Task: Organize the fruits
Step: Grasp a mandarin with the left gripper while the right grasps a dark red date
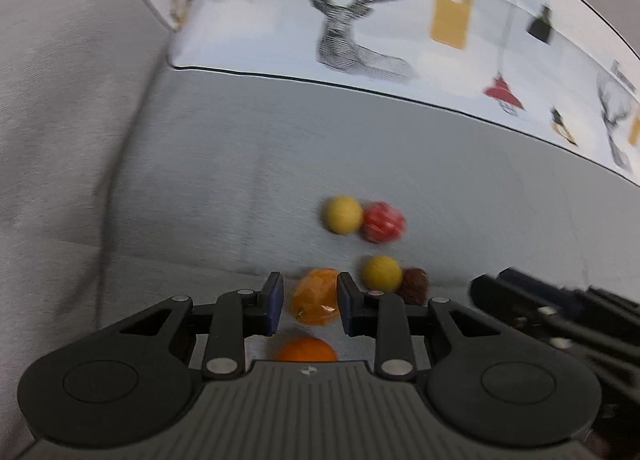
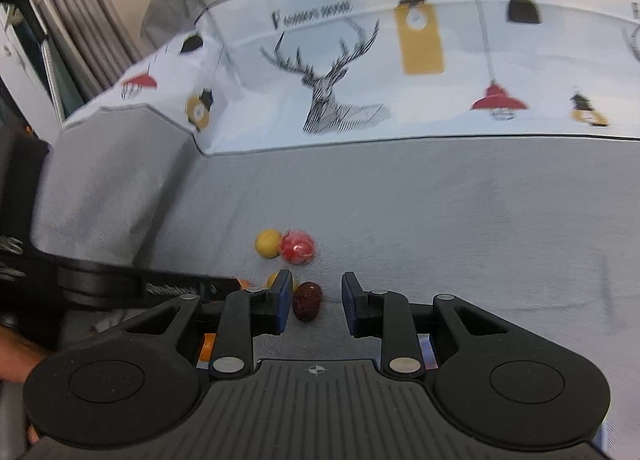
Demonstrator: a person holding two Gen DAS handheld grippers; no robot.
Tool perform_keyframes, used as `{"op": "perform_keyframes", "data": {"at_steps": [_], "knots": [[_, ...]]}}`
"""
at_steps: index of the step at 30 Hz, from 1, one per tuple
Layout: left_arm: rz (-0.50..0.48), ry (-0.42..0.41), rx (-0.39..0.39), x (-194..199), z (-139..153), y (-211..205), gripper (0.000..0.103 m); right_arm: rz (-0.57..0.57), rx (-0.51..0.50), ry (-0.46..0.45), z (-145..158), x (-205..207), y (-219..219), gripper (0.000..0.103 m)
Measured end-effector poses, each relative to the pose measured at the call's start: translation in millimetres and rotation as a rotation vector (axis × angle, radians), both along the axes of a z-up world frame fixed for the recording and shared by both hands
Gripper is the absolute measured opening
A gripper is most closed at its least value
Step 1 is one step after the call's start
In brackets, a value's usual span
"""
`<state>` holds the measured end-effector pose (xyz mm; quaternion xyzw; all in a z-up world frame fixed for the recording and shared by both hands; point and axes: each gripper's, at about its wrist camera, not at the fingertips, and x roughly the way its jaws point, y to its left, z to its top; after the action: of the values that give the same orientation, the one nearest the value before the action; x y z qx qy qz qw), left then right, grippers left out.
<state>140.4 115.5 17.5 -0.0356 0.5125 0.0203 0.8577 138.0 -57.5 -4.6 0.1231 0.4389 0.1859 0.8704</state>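
Left wrist view: left hand-held gripper (image 1: 310,302), jaws apart, empty, straddling a wrapped orange fruit (image 1: 315,296) lying dead ahead on the bed (image 1: 200,179). Right hand-held gripper (image 2: 315,302), likewise open and empty; dark red fruit (image 2: 307,300) just inside its left finger.

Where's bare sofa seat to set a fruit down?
Bare seat lies right of the red fruit and dark fruit, up to the deer-print cushion. Also left of the yellow fruit, toward the armrest. Crowded around the orange fruit.
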Motion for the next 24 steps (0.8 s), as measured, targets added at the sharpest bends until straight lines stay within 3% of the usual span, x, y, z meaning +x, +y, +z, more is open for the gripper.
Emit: {"op": "perform_keyframes", "data": {"at_steps": [3, 5, 7, 11, 13, 14, 17, 21, 24], "knots": [[0.022, -0.005, 0.006, 6.7, 0.8, 3.3, 0.033, 0.031, -0.021, 0.03, -12.8, 12.3, 15.0, 0.031], [0.018, -0.003, 0.002, 9.3, 0.1, 1.4, 0.038, 0.062, -0.038, 0.057, -22.3, 18.1, 24.7, 0.033], [0.008, -0.001, 0.003, 10.2, -0.9, 0.2, 0.049, 0.085, -0.079, 0.079, -31.4, 23.0, 33.9, 0.033], [-0.016, 0.008, -0.009, 13.3, -6.4, -4.0, 0.054, 0.093, -0.109, 0.095, -40.6, 27.2, 40.4, 0.033], [-0.04, 0.03, -0.018, 14.3, -11.4, -8.1, 0.059, 0.101, -0.116, 0.087, -41.3, 27.6, 42.1, 0.031], [-0.051, 0.038, -0.019, 14.5, -13.2, -10.6, 0.059, 0.108, -0.121, 0.084, -41.3, 27.1, 41.5, 0.023], [-0.071, 0.038, -0.008, 13.6, -15.8, -14.9, 0.059, 0.129, -0.144, 0.067, -41.0, 21.7, 41.8, 0.024], [-0.087, 0.042, -0.06, 12.6, -17.2, -14.1, 0.035, 0.126, -0.149, 0.053, -38.0, 16.3, 37.4, 0.024], [-0.106, 0.027, -0.045, 9.1, -15.9, -18.1, 0.033, 0.106, -0.159, 0.03, -34.3, 9.3, 29.7, 0.024]]}}
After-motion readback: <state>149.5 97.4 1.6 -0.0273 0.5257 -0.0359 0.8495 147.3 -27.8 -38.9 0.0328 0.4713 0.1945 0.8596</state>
